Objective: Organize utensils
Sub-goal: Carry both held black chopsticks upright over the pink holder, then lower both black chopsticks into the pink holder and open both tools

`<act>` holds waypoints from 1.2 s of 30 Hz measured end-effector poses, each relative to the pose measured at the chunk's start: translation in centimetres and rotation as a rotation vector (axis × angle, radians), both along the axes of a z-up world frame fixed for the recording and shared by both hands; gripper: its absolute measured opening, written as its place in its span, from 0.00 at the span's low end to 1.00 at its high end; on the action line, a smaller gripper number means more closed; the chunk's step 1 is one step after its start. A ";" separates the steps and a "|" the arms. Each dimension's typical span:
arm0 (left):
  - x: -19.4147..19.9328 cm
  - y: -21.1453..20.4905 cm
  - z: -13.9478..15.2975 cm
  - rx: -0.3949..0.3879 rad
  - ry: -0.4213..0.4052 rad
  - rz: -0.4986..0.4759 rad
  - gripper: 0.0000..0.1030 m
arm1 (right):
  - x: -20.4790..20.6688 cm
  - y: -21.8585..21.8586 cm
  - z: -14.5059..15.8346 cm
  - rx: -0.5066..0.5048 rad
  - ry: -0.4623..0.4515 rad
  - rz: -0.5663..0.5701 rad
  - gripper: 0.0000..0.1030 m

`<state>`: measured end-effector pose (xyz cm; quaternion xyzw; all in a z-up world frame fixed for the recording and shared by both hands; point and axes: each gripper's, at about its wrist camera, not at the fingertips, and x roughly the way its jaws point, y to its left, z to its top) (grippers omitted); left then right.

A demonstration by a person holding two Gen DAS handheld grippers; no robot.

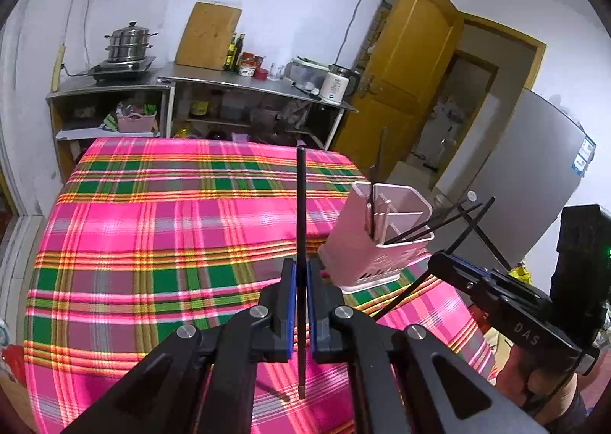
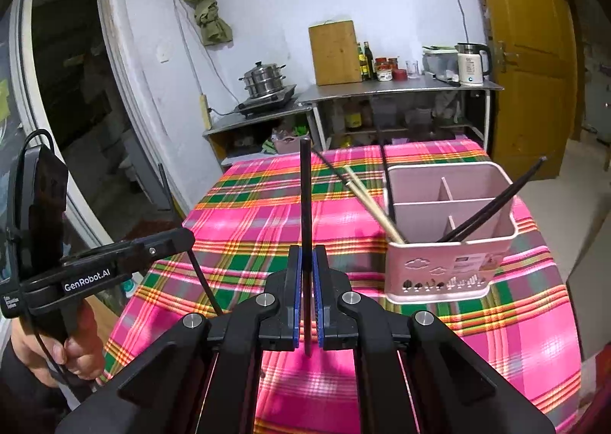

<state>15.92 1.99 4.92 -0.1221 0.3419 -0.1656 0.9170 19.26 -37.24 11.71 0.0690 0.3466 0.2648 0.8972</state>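
Note:
A pink utensil holder [image 1: 378,235] [image 2: 450,228] with several compartments stands on the plaid tablecloth, right of centre. It holds black chopsticks [image 2: 492,205] and light wooden chopsticks [image 2: 374,205]. My left gripper [image 1: 301,266] is shut on a black chopstick [image 1: 301,205] that points upright, left of the holder. My right gripper [image 2: 306,254] is shut on another black chopstick [image 2: 305,197], also upright, left of the holder. The right gripper shows in the left wrist view [image 1: 443,258], beside the holder; the left one shows in the right wrist view [image 2: 183,239].
The table [image 1: 152,243] carries a pink, green and yellow plaid cloth. Behind it stands a steel counter [image 2: 401,90] with a steamer pot [image 2: 263,81], cutting board, bottles and kettle [image 2: 471,63]. A yellow door [image 1: 404,71] is at right.

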 end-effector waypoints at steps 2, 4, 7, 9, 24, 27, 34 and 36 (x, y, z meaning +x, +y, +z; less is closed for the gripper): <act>0.5 -0.6 0.7 -0.003 -0.010 -0.014 0.05 | 0.1 -0.6 0.3 0.004 -0.007 -0.012 0.05; 0.9 -1.3 1.3 -0.007 -0.019 -0.028 0.05 | 0.2 -1.4 0.8 0.007 -0.015 -0.029 0.05; 1.7 -2.6 2.3 -0.017 -0.029 -0.054 0.05 | 0.4 -2.4 1.6 0.010 -0.027 -0.054 0.05; 2.3 -3.6 2.9 -0.021 -0.035 -0.075 0.05 | 0.6 -3.2 2.2 0.010 -0.038 -0.075 0.05; 7.0 -8.9 7.9 -0.065 -0.099 -0.136 0.05 | 3.1 -8.1 6.9 0.042 -0.140 -0.193 0.05; 8.2 -9.6 8.9 -0.072 -0.120 -0.130 0.05 | 4.0 -8.2 7.5 0.046 -0.160 -0.206 0.05; 11.0 -10.6 9.6 -0.059 -0.153 -0.104 0.05 | 6.2 -8.3 7.6 0.046 -0.176 -0.226 0.05; 11.8 -10.9 9.3 -0.055 -0.156 -0.098 0.05 | 6.7 -8.3 7.2 0.047 -0.176 -0.230 0.05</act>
